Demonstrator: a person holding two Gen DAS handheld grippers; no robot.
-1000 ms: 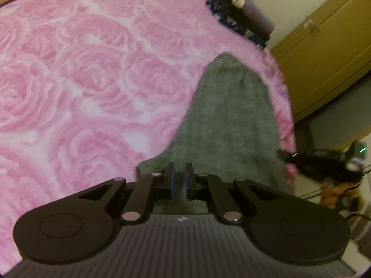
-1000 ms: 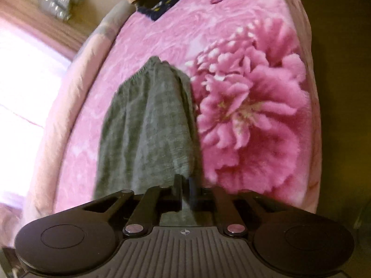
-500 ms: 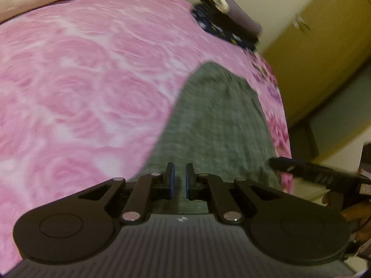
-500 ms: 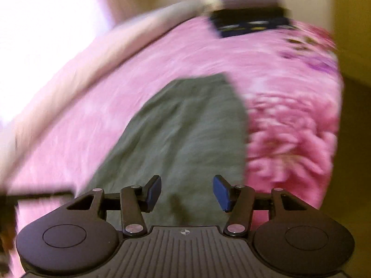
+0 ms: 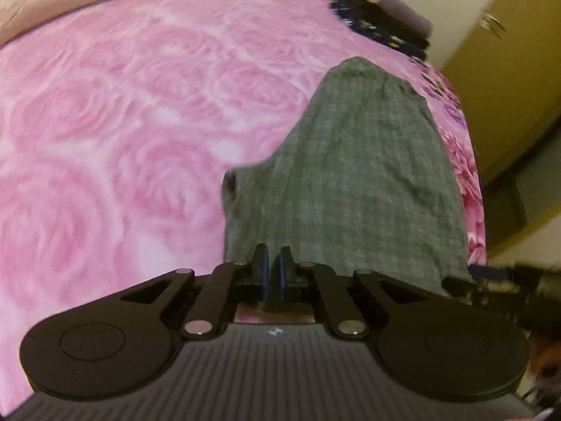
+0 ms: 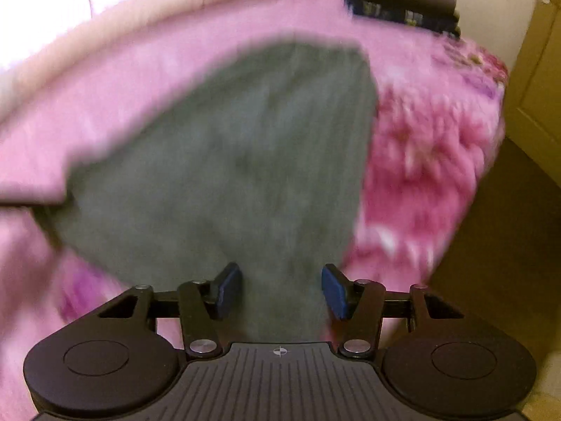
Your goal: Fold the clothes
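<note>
left tool (image 5: pixel 272 270): clamped on garment (image 5: pixel 354 175) near edge | right tool (image 6: pixel 282 289): fingers apart above garment | garment: grey, flat on bed (image 5: pixel 122 122)

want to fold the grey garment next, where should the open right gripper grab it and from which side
Judging by how it lies, take the near hem of the grey garment, at its right corner, coming in from the near bed edge. That end lies flat just ahead of the right gripper, and the left gripper already pinches the hem's other part.
</note>
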